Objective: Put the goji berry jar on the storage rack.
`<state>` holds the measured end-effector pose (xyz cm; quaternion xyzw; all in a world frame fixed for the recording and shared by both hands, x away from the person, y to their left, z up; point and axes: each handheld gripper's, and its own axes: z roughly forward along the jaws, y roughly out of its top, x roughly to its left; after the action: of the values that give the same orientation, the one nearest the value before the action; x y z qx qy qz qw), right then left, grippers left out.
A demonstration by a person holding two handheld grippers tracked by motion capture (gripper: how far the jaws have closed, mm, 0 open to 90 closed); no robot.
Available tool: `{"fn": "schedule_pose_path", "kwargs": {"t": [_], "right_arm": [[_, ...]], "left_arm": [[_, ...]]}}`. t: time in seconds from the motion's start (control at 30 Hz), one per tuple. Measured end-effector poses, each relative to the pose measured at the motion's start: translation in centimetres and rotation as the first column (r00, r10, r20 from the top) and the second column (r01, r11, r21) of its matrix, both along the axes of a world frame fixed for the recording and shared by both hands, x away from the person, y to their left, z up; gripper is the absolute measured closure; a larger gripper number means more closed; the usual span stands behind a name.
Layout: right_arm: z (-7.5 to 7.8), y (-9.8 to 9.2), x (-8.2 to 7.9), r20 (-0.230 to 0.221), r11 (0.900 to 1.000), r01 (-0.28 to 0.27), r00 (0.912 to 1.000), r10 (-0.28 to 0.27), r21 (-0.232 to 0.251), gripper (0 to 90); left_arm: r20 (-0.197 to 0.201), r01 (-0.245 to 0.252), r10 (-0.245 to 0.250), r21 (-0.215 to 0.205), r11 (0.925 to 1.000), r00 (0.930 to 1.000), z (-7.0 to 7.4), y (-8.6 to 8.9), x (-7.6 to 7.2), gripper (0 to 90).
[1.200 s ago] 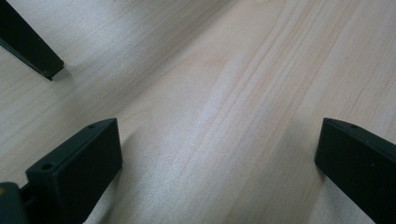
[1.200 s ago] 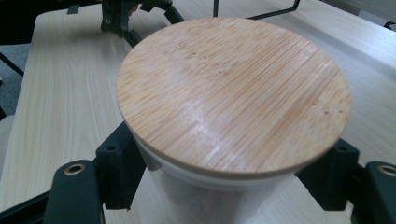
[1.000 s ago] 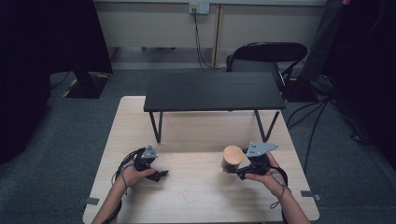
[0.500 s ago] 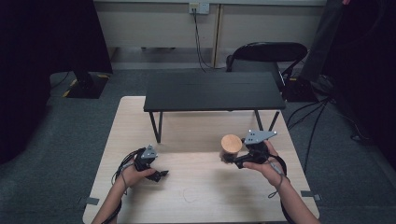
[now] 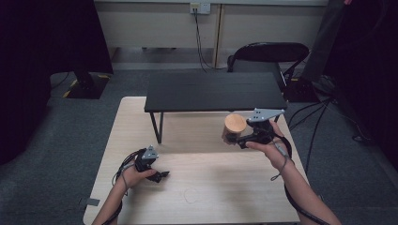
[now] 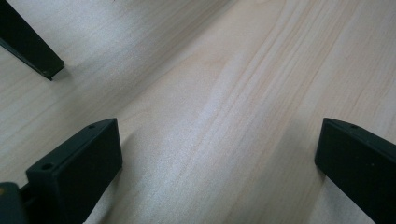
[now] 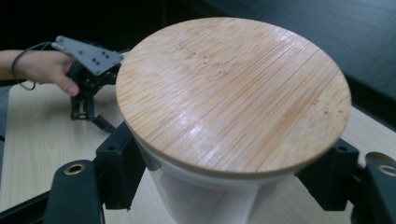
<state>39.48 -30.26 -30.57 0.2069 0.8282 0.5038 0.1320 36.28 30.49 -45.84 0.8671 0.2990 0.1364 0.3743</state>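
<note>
Here, the right hand-held gripper (image 5: 234, 138) is seen pinching a white jar (image 7: 205, 205) just under its round bamboo lid (image 7: 233, 91), with one black jaw pressed against each side of the jar's body. In the high view the jar (image 5: 233, 129) is held by this hand-held gripper above the counter (image 5: 234, 187), at its right side, just in front of the low black shelf (image 5: 213, 91) that stands on the far half of the counter. Whether the jar's base touches the wood cannot be told. The grey three-cornered plate (image 5: 265, 114) is carried on top of the right hand-held gripper, and the person's right hand (image 5: 267, 145) is wrapped around its body.

The left hand-held gripper (image 5: 162, 176) is held low over the near left part of the counter, well apart from the jar. In the left gripper view its jaws are spread wide, with nothing but bare pale wood (image 6: 219, 116) between them; one foot of the shelf's black leg (image 6: 32, 53) is seen at the upper left. The left hand-held gripper (image 7: 86, 109) is also seen farther off in the right gripper view, behind the lid, with the person's left hand (image 7: 44, 70) on it.

Beyond the counter, a black chair (image 5: 267, 51) stands on the grey floor (image 5: 70, 140).
</note>
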Motion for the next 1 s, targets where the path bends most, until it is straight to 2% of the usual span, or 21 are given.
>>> {"fn": "schedule_pose_path", "kwargs": {"t": [0.13, 0.2, 0.43, 0.53, 0.63, 0.7, 0.87, 1.0], "right_arm": [[1.1, 0.1, 0.8, -0.005, 1.000, 0.030, 0.9995, -0.030, 0.004, 25.6], [1.7, 0.4, 1.0, 0.015, 0.999, 0.046, 0.9988, -0.046, -0.004, 25.6], [3.6, 1.4, 2.4, 0.026, 0.996, 0.087, 0.9959, -0.087, -0.013, 25.6], [4.1, 1.8, 3.1, 0.018, 0.994, 0.110, 0.9938, -0.109, -0.013, 25.7], [4.4, 1.9, 4.2, -0.024, 0.994, 0.104, 0.9943, -0.104, 0.012, 25.8], [4.7, 2.2, 4.5, -0.030, 0.995, 0.097, 0.9949, -0.096, 0.011, 25.8], [5.3, 2.5, 4.5, -0.001, 0.997, 0.075, 0.9972, -0.075, 0.015, 25.8], [5.7, 2.9, 4.8, 0.011, 0.996, 0.094, 0.9955, -0.094, 0.012, 25.8]], "left_arm": [[0.000, 0.000, 0.000, 0.000, 1.0000, 1.0000, 0.0, 0.0, 0.0, 0.0], [0.000, 0.000, 0.000, 0.001, 1.0000, 1.0000, 0.0, 0.0, 0.0, 0.0], [0.000, 0.000, 0.000, 0.000, 1.0000, 1.0000, 0.0, 0.0, 0.0, 0.0], [0.000, 0.000, 0.000, 0.000, 1.0000, 1.0000, 0.0, 0.0, 0.0, 0.0], [0.000, 0.002, -0.002, 0.002, 1.0000, 1.0000, 0.0, 0.0, 0.0, 0.0], [0.000, 0.002, -0.002, 0.002, 1.0000, 1.0000, 0.0, 0.0, 0.0, 0.0], [0.000, 0.002, -0.002, 0.002, 1.0000, 1.0000, 0.0, 0.0, 0.0, 0.0], [0.000, 0.002, -0.002, 0.002, 1.0000, 1.0000, 0.0, 0.0, 0.0, 0.0]]}}
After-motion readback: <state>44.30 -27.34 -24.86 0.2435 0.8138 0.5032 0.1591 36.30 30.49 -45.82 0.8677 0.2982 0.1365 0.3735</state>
